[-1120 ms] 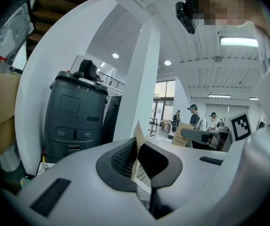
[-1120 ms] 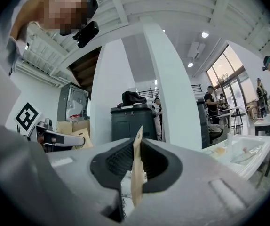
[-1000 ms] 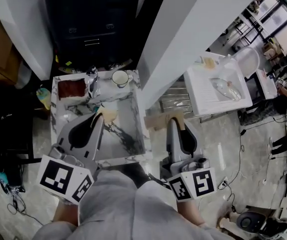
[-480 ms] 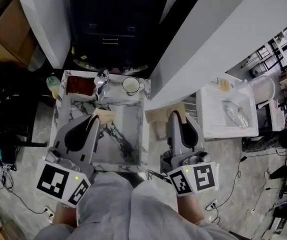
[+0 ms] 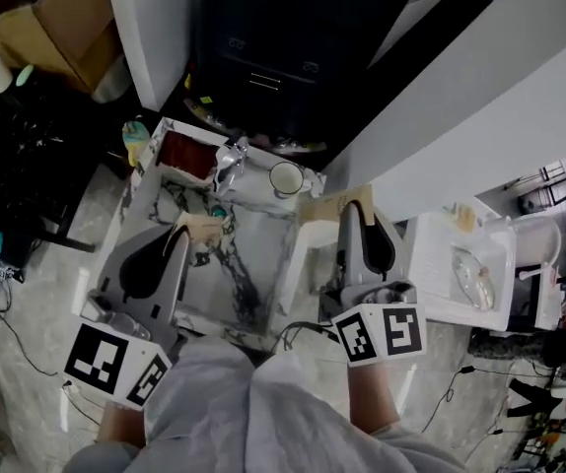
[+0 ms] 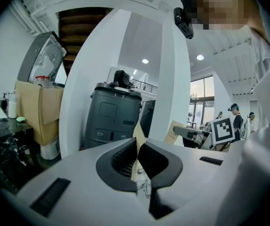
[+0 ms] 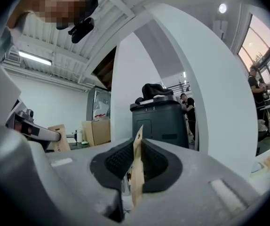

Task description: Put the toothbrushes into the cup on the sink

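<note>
A white cup (image 5: 286,178) stands on the back rim of the marble sink (image 5: 285,269), just right of the chrome faucet (image 5: 230,160). My left gripper (image 5: 180,233) hangs over the basin's left half, shut on a tan paper packet (image 5: 202,228); in the left gripper view the left gripper (image 6: 137,144) pinches the packet's thin edge (image 6: 140,134). My right gripper (image 5: 358,205) is over the sink's right rim, shut on a second tan packet (image 5: 330,206), seen edge-on as the packet (image 7: 137,171) between the right gripper (image 7: 138,144) pads. No bare toothbrush is visible.
A red-brown tray (image 5: 183,153) sits at the sink's back left corner. A dark cabinet (image 5: 273,47) stands behind the sink, flanked by white columns (image 5: 155,28). A second white sink (image 5: 465,274) is at the right. A cardboard box (image 5: 51,18) and floor cables (image 5: 7,294) lie left.
The head view has swung, so the sink and cup now sit further right and higher in frame. Both grippers keep their packets; the right one now lies nearer the cup.
</note>
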Action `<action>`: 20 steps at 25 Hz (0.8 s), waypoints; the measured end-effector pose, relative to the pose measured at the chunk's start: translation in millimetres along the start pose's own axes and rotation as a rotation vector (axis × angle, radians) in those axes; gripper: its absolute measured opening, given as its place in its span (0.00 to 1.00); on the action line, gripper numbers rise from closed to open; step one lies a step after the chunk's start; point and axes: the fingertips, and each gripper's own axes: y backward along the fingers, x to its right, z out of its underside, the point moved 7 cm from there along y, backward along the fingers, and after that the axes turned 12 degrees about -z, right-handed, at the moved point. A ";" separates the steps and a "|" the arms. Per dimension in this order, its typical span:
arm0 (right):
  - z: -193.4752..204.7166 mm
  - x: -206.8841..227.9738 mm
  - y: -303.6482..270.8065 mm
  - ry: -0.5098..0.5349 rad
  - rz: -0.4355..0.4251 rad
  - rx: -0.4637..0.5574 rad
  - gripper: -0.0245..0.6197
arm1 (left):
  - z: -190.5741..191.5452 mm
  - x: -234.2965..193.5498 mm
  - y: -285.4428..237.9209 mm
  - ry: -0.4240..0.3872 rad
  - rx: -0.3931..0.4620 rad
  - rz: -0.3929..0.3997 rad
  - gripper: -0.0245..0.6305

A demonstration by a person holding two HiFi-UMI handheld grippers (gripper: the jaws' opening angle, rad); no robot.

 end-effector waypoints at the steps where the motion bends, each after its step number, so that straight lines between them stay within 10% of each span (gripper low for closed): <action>1: 0.9 3.7 -4.2 0.001 -0.005 0.002 0.10 | 0.3 -0.7 1.1 0.002 0.001 -0.016 0.05; 20: 41.3 49.4 -73.3 0.004 -0.105 -0.029 0.09 | 7.0 -7.1 20.6 0.072 0.007 -0.247 0.05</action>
